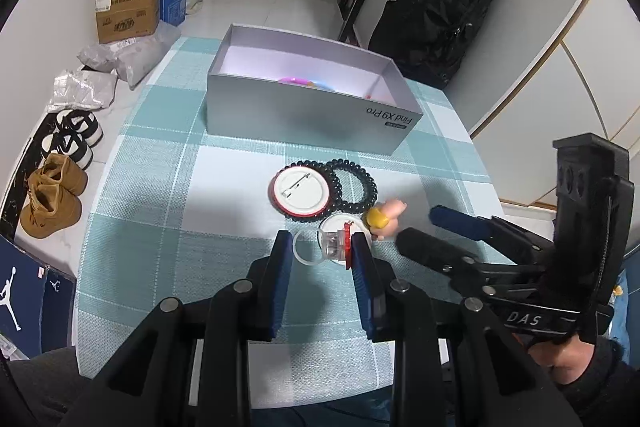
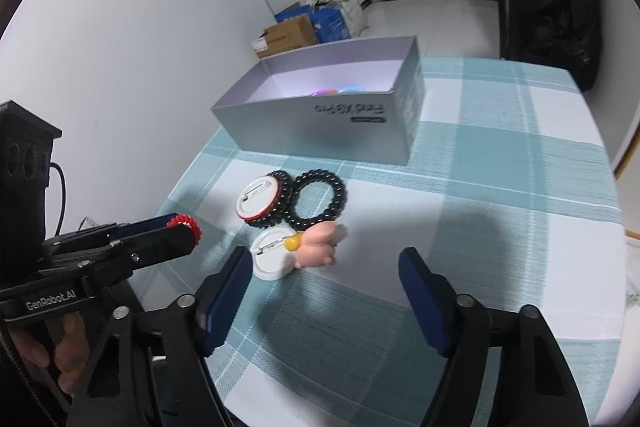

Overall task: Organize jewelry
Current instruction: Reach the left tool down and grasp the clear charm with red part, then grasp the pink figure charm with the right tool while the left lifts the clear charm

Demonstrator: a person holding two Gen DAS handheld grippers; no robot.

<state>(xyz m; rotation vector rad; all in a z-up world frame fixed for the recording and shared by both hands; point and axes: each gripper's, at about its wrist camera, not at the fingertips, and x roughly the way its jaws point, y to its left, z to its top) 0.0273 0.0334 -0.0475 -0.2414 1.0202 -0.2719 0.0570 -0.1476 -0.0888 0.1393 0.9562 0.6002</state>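
Left wrist view: the left gripper (image 1: 322, 247) pinched a ring (image 1: 329, 245) between its pads, a clear plastic ring with a red frilled top pressed to the right pad and the band jutting left. It hung above the near table (image 1: 160, 187). The ring looked light, stiff and slippery; a grip across the blocky head seemed surer than one on the thin band. Right wrist view: the right gripper (image 2: 324, 267) stood spread wide and empty, near a small badge (image 2: 272, 259) and a pink figure (image 2: 320, 243). Farther off lay a large badge (image 2: 258, 197), pin side up, on a bead bracelet (image 2: 280, 205), with a second bracelet (image 2: 318, 201) touching at its right. Beyond stood the open box (image 2: 320, 123), coloured items inside.
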